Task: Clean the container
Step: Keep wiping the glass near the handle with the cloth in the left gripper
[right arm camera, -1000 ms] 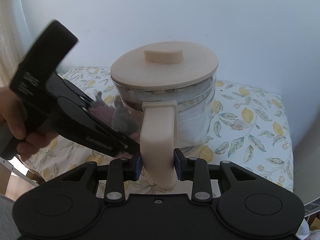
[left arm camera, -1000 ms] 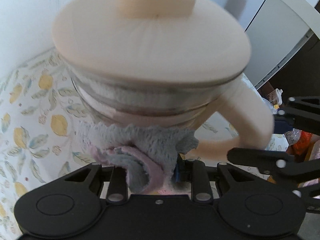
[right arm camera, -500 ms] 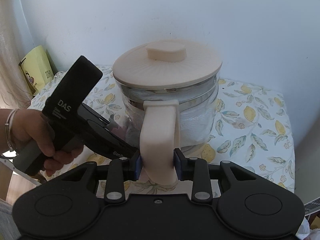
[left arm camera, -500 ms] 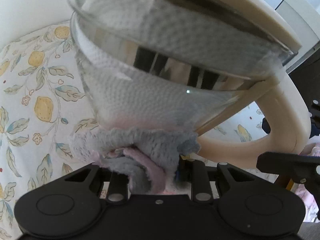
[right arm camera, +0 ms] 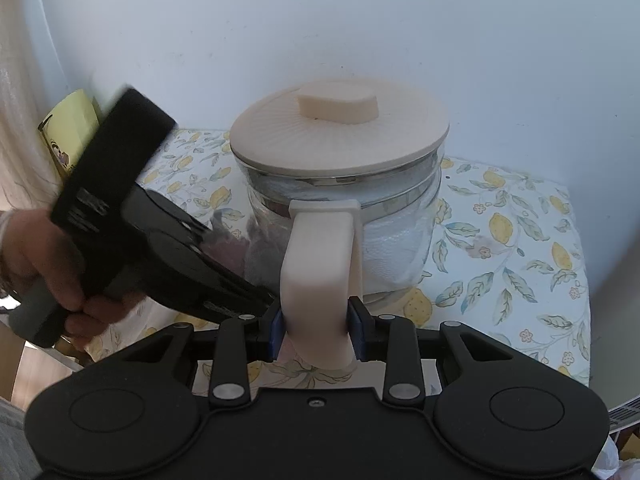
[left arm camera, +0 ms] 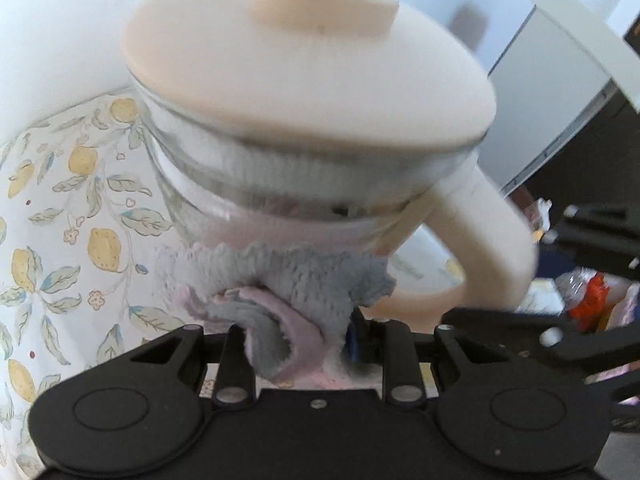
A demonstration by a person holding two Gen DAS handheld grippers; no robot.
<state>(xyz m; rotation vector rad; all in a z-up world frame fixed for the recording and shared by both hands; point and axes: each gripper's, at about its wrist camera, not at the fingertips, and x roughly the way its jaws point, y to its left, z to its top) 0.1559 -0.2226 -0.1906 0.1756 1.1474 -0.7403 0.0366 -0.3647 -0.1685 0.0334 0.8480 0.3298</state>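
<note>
Jaws: I keep the right gripper [right arm camera: 316, 330] clamped on the jug handle [right arm camera: 320, 260], the left gripper [left arm camera: 304, 332] pinching the cloth [left arm camera: 280, 288].
Progress: I judge wiping midway; cloth against the jug [right arm camera: 400, 240] glass below the lid [right arm camera: 340, 140].

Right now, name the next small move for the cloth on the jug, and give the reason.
Probably slide the cloth further around the glass wall of the jug. The left gripper pinches the cloth against the glass just below the lid, and the right gripper clamps the handle, steadying it.
</note>
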